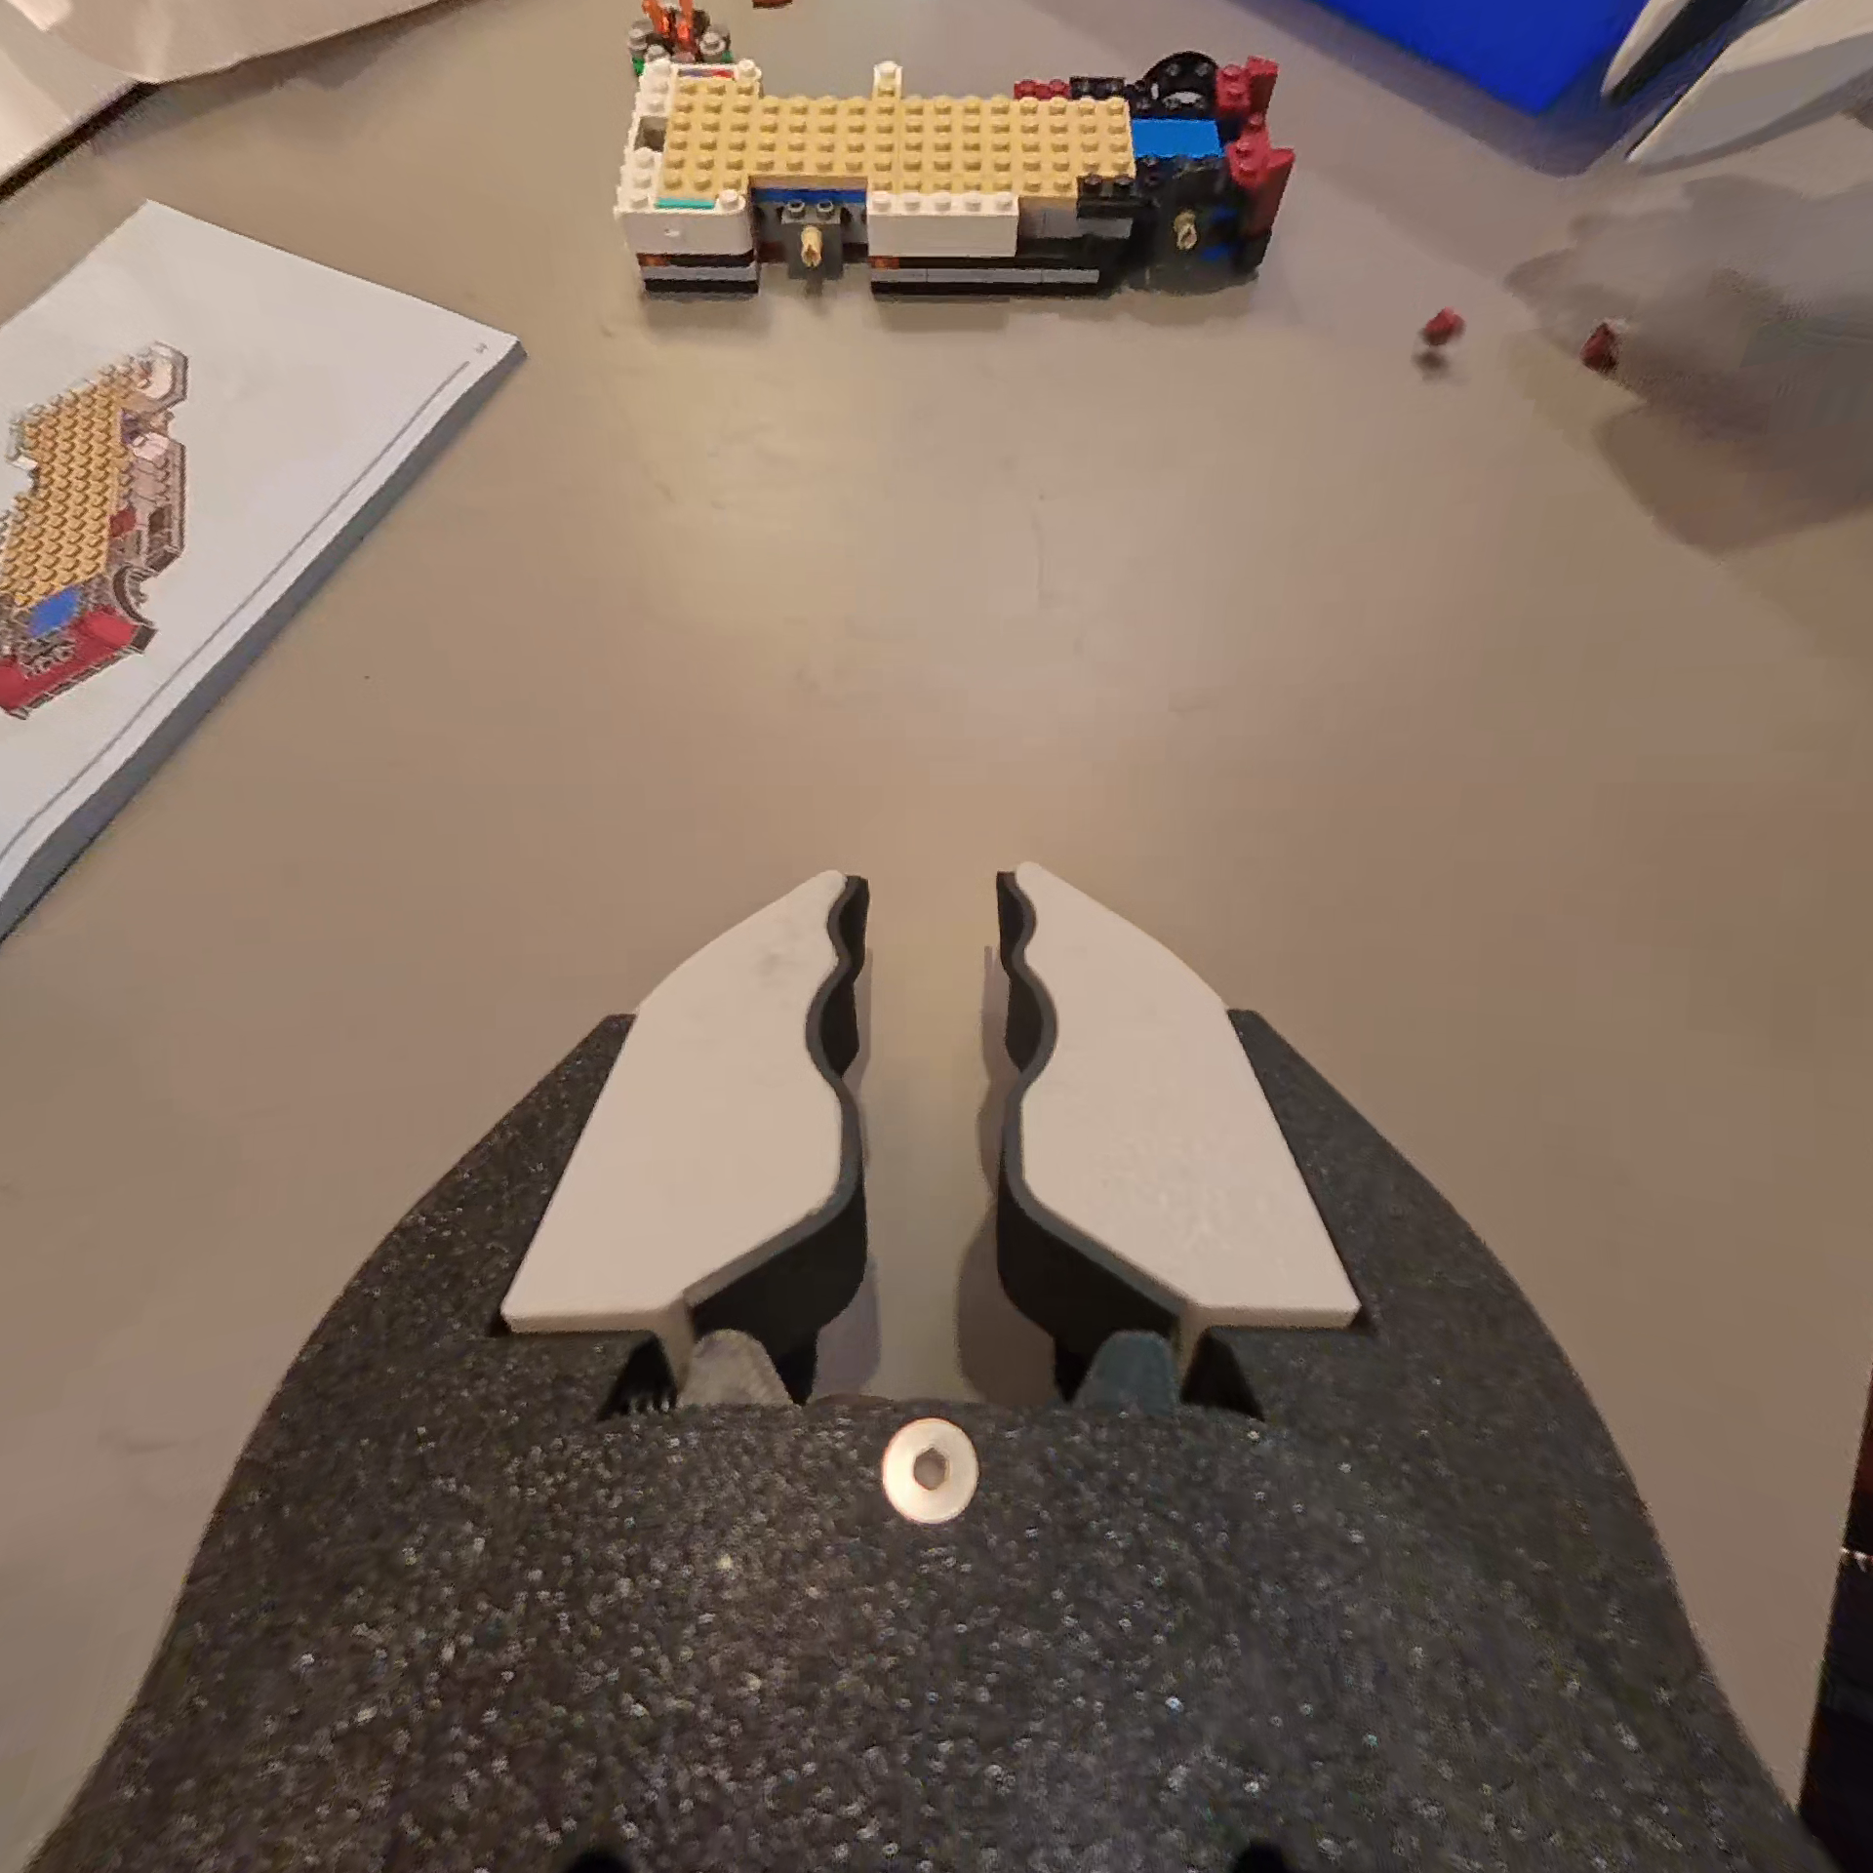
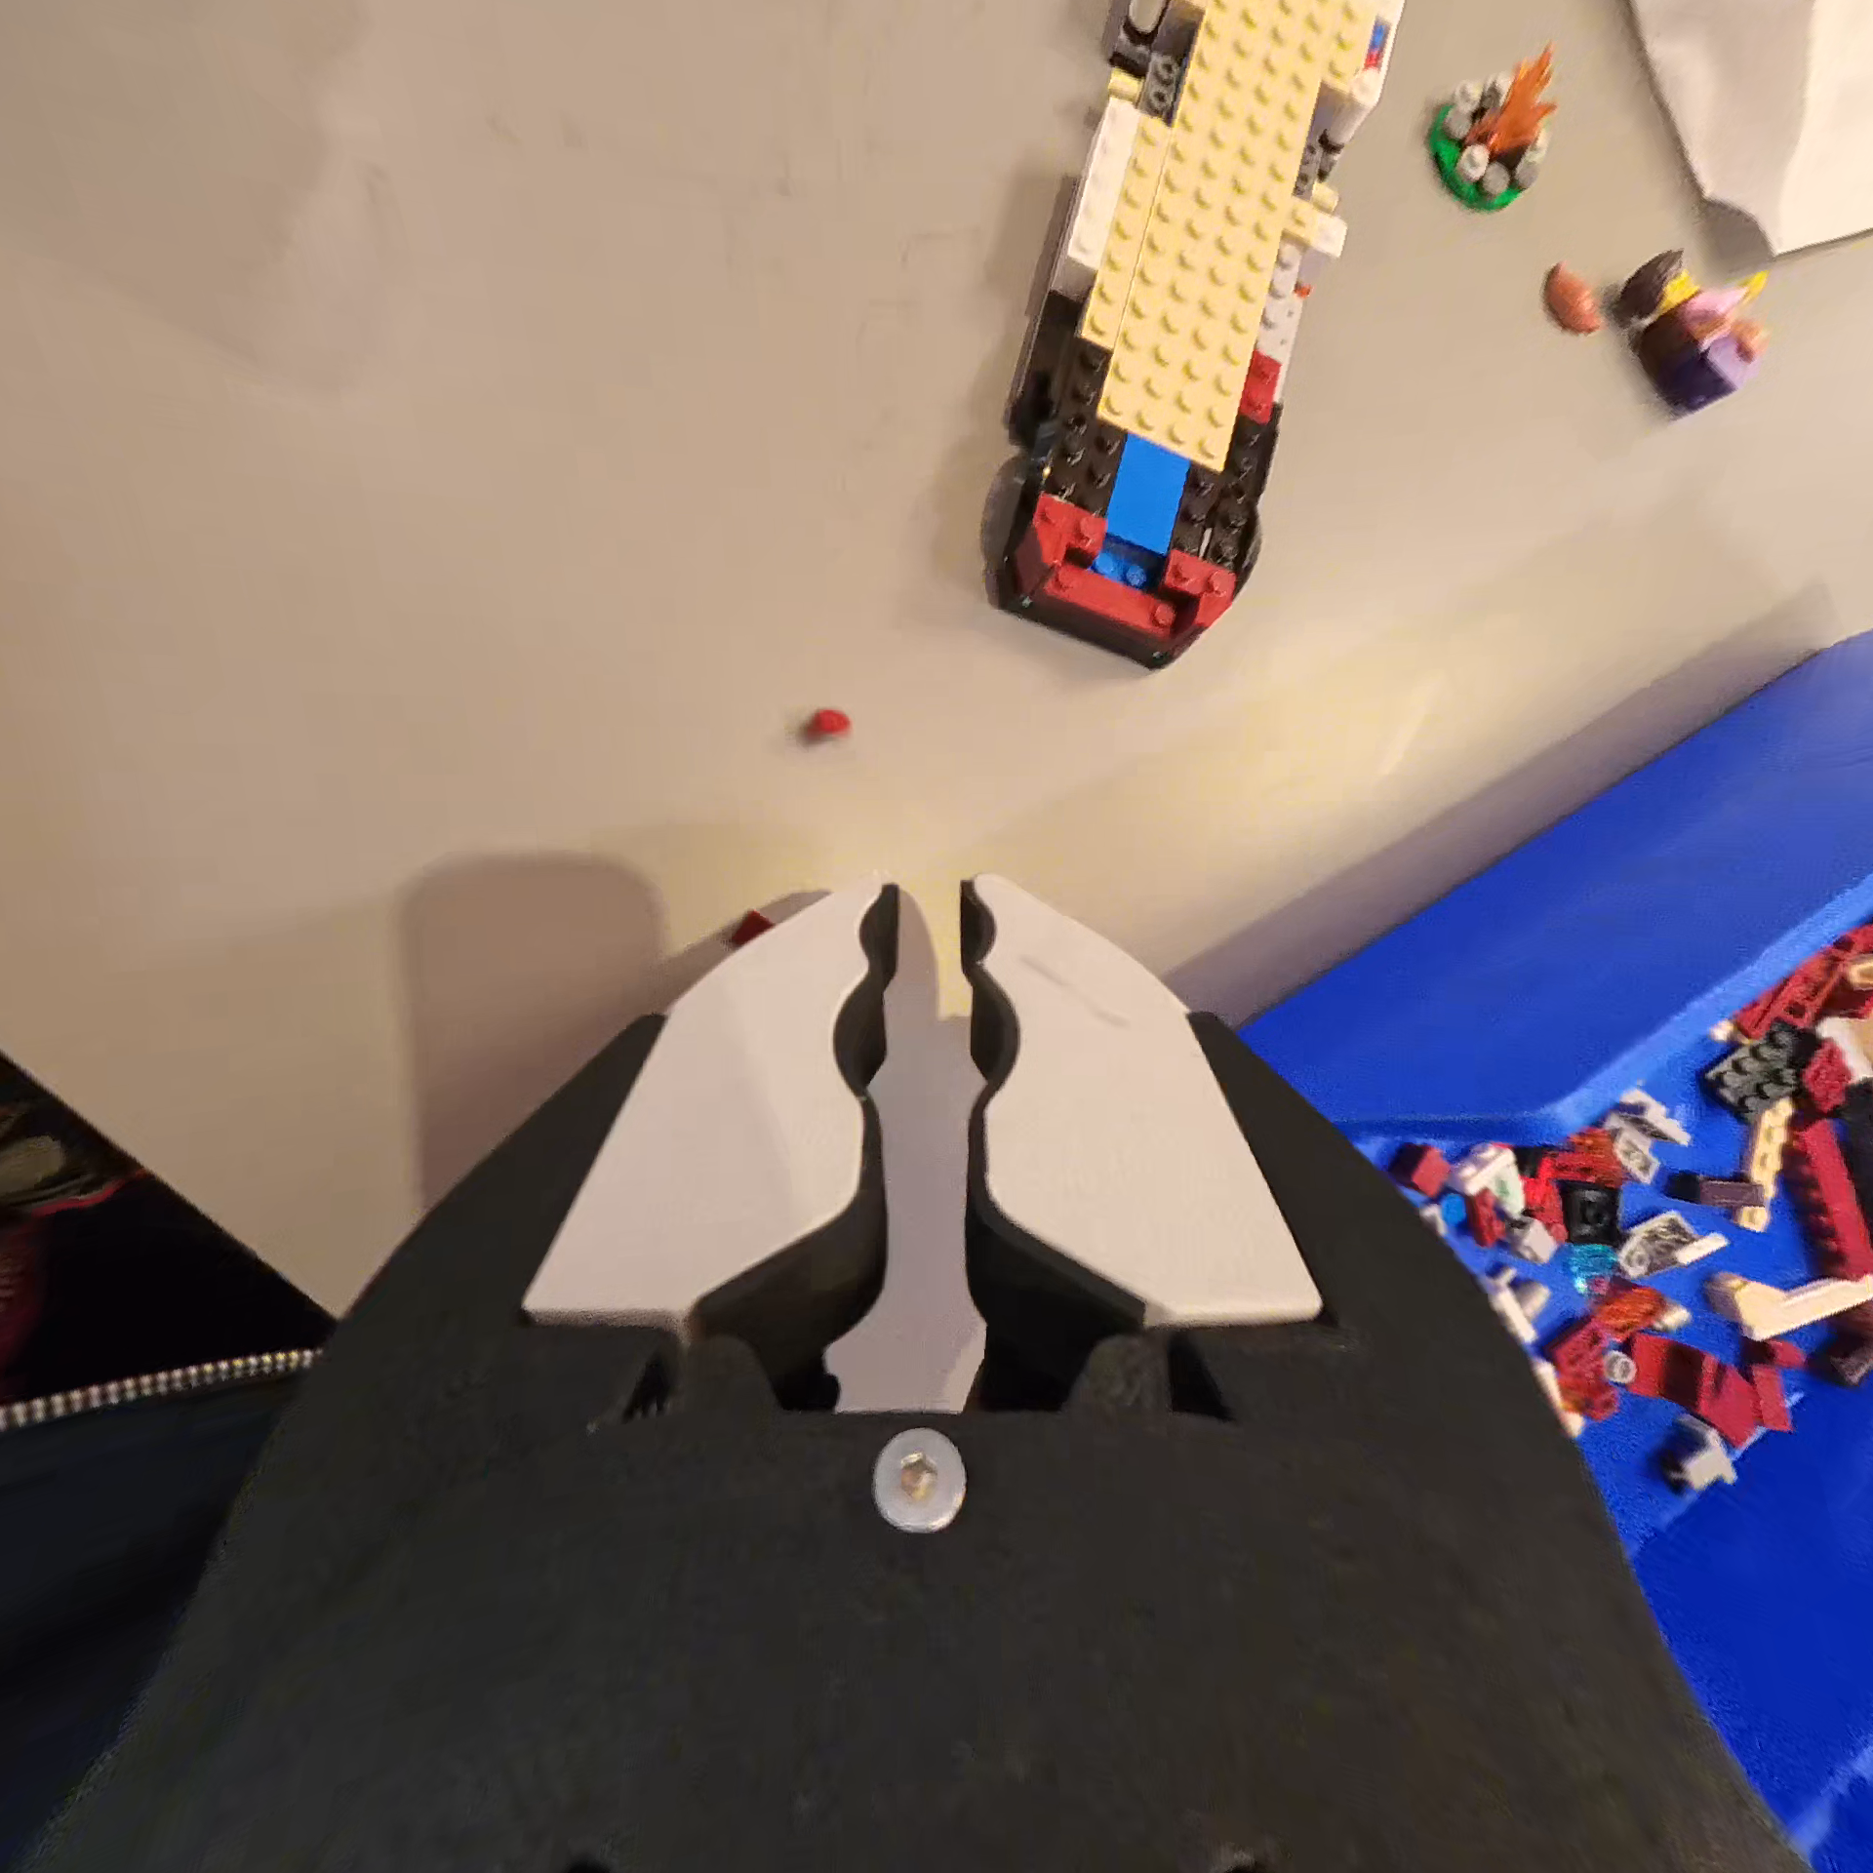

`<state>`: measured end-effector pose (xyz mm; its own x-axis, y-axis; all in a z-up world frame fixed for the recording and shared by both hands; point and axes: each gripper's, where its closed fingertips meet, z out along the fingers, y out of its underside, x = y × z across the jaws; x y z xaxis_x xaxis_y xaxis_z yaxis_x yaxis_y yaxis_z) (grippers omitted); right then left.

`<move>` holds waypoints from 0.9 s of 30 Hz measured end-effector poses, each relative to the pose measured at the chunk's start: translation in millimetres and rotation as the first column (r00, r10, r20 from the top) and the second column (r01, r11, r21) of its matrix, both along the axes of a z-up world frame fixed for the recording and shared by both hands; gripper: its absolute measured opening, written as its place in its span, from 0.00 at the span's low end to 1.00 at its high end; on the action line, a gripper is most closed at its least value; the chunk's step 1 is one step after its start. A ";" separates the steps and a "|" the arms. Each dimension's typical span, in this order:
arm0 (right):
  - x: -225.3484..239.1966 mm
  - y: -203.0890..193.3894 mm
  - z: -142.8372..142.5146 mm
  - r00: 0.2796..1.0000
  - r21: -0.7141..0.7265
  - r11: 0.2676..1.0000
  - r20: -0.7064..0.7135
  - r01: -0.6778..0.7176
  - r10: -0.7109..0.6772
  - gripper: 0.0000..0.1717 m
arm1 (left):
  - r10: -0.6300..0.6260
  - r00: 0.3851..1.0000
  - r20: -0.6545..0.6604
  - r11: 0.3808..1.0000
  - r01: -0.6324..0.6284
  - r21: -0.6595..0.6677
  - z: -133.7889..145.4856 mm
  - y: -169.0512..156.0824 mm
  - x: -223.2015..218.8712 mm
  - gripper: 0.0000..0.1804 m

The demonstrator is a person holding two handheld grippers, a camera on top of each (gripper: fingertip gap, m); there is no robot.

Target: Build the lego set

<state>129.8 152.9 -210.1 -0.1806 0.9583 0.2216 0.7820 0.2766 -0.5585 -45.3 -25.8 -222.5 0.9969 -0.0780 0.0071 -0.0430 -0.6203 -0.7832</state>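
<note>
My left gripper (image 1: 932, 892) is open and empty, low over the bare grey table (image 1: 912, 659), with a brick-built vehicle (image 1: 912, 172) with a tan studded top far ahead. My right gripper (image 2: 929, 897) has its jaws a narrow way apart with only table showing between them. A small dark red brick (image 2: 752, 924) lies on the table just left of its left fingertip (image 2: 851, 912), and another small red piece (image 2: 826, 725) lies farther ahead. The vehicle (image 2: 1196, 304) stands ahead to the right, its red end nearest. Both red pieces also show in the left wrist view (image 1: 1441, 326) (image 1: 1601, 350).
An open instruction booklet (image 1: 203, 507) lies at the left. A blue tray (image 2: 1622, 862) with several loose bricks (image 2: 1672, 1216) is at the right. A campfire model (image 2: 1490, 132), a minifigure (image 2: 1693, 324), a brown piece (image 2: 1571, 299) and white paper (image 2: 1774, 122) lie beyond the vehicle. The grippers' ends are close to 25 centimeters from one another. My right gripper's tips are some 15 centimeters from the brick-built vehicle (image 1: 912, 172). Seen from the right wrist view (image 2: 1153, 176) as well.
</note>
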 end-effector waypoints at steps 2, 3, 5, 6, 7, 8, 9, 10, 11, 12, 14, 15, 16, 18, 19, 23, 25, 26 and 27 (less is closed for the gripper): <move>-9.8 -1.2 -0.9 1.000 0.000 1.000 -0.005 0.022 -0.022 0.14 | 0.008 1.000 -0.005 1.000 -0.008 -0.007 -1.0 1.8 1.6 0.14; -15.8 -3.6 -1.6 1.000 -0.005 1.000 0.001 0.023 -0.023 0.16 | 0.009 1.000 -0.007 1.000 -0.010 -0.007 -0.9 2.5 3.5 0.14; -22.2 -14.8 -6.9 0.999 -0.034 0.999 0.042 -0.017 0.019 0.18 | 0.012 1.000 0.006 1.000 -0.012 0.002 0.4 3.0 10.9 0.14; -22.2 -22.3 -9.8 0.997 -0.056 0.997 0.060 -0.051 0.054 0.18 | 0.012 1.000 0.007 1.000 -0.012 0.007 1.1 2.2 15.2 0.14; -21.1 -29.8 -11.6 0.994 -0.082 0.993 0.068 -0.084 0.090 0.18 | 0.016 1.000 0.004 1.000 -0.016 0.011 1.7 0.6 18.8 0.14; -19.2 -36.7 -13.2 0.990 -0.112 0.988 0.070 -0.111 0.119 0.18 | 0.020 1.000 0.004 1.000 -0.020 0.015 2.3 -1.4 22.1 0.14; -16.5 -42.6 -15.4 0.987 -0.139 0.982 0.077 -0.128 0.140 0.15 | 0.022 1.000 0.008 1.000 -0.023 0.018 2.8 -3.5 25.3 0.14; -14.0 -47.0 -18.2 0.984 -0.154 0.978 0.087 -0.142 0.157 0.14 | 0.023 1.000 0.014 0.999 -0.023 0.022 3.4 -5.3 28.2 0.14; -12.4 -49.6 -21.3 0.981 -0.152 0.976 0.094 -0.155 0.170 0.13 | 0.023 1.000 0.019 0.999 -0.024 0.024 3.8 -6.4 30.2 0.14; -11.9 -50.8 -24.5 0.978 -0.140 0.976 0.102 -0.164 0.179 0.13 | 0.024 0.999 0.023 0.999 -0.025 0.025 4.0 -7.1 31.3 0.14; -13.3 -53.3 -31.4 0.973 -0.126 0.975 0.116 -0.182 0.197 0.10 | 0.028 0.999 0.025 0.999 -0.029 0.020 3.1 -7.1 31.4 0.14; -16.3 -54.6 -32.8 0.974 -0.128 0.974 0.109 -0.185 0.199 0.09 | 0.028 0.999 0.027 1.000 -0.028 0.011 1.9 -6.9 31.4 0.14; -19.8 -55.6 -32.5 0.975 -0.134 0.974 0.099 -0.182 0.196 0.08 | 0.028 0.999 0.029 1.000 -0.028 0.001 0.5 -6.7 31.3 0.14; -24.4 -56.7 -33.1 0.975 -0.126 0.974 0.098 -0.188 0.201 0.05 | 0.028 0.999 0.031 1.000 -0.027 -0.010 -1.2 -6.3 31.3 0.14; -26.1 -57.4 -33.0 0.974 -0.119 0.974 0.097 -0.194 0.205 0.05 | 0.029 0.999 0.030 1.000 -0.029 -0.012 -1.4 -6.1 31.2 0.14; -32.5 -65.6 -32.7 0.970 -0.115 0.969 0.081 -0.220 0.230 0.04 | 0.037 0.998 0.042 0.999 -0.037 -0.008 -0.8 -5.1 29.4 0.14; -40.3 -78.2 -32.6 0.964 -0.136 0.959 0.062 -0.249 0.259 0.04 | 0.046 0.998 0.050 0.999 -0.046 0.000 0.6 -4.1 26.9 0.14; -46.7 -86.4 -32.5 0.958 -0.142 0.952 0.054 -0.270 0.280 0.04 | 0.054 0.997 0.055 0.999 -0.054 0.005 1.3 -3.6 24.6 0.14; -55.6 -95.2 -32.3 0.953 -0.143 0.946 0.048 -0.291 0.300 0.04 | 0.067 0.996 0.060 0.998 -0.067 0.008 1.8 -3.1 21.3 0.14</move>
<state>74.2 57.7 -242.3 -0.4702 0.8795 0.0737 0.7138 0.4280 -0.5544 -24.0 -29.0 -220.7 0.9978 -0.0114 0.0660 0.0452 -0.6124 -0.7892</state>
